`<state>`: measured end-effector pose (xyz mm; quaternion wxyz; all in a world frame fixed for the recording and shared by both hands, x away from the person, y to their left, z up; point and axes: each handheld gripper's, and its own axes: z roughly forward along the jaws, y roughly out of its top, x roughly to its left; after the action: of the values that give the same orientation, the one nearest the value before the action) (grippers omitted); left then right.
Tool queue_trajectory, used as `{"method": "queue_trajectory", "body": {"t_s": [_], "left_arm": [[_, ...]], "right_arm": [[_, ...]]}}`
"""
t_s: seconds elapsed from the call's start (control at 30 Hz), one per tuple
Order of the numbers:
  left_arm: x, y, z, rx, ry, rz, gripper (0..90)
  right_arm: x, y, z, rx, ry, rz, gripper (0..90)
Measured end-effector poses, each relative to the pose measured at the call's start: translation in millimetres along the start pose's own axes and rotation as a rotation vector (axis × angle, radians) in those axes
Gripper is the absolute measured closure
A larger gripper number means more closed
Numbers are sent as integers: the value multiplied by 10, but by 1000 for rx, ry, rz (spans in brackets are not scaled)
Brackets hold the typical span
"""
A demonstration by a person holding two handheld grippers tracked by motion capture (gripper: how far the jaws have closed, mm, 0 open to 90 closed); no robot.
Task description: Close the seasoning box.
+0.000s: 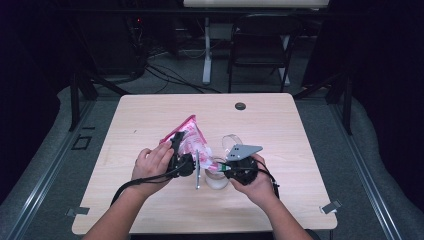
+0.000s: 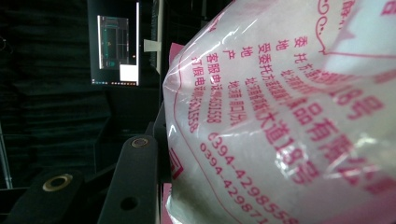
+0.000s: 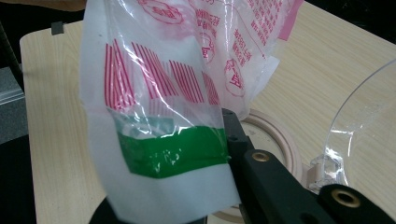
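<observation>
Forearms enter at 6 o'clock. Left claw (image 1: 176,150) clenched on pink-printed plastic bag (image 1: 187,137), held tilted above table (image 1: 150,115) centre. Right claw (image 1: 226,167) pinches bag's lower corner (image 3: 163,154), at 3 o'clock of left. Glass jar (image 1: 216,177) below, clear lid (image 1: 231,142) hinged open. Bag likely soft, slippery, content-heavy; grip best at sealed edges.

High view above table (image 1: 150,210) looking forward-down, both gripper views pressed close against the shared printed bag (image 1: 189,137).

table (image 1: 150,210) bare at far half and edges, bag (image 1: 187,137), jar (image 1: 216,172), lid (image 1: 231,144) crowding centre
</observation>
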<state>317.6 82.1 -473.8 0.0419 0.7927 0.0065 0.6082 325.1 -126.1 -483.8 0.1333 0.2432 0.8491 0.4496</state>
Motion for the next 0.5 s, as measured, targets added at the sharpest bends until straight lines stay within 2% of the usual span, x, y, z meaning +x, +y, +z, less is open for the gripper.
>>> {"method": "queue_trajectory", "body": {"t_s": [0.5], "left_arm": [[12, 11, -11, -4, 6, 8, 626]], "right_arm": [[-6, -5, 4, 2, -1, 2, 900]]}}
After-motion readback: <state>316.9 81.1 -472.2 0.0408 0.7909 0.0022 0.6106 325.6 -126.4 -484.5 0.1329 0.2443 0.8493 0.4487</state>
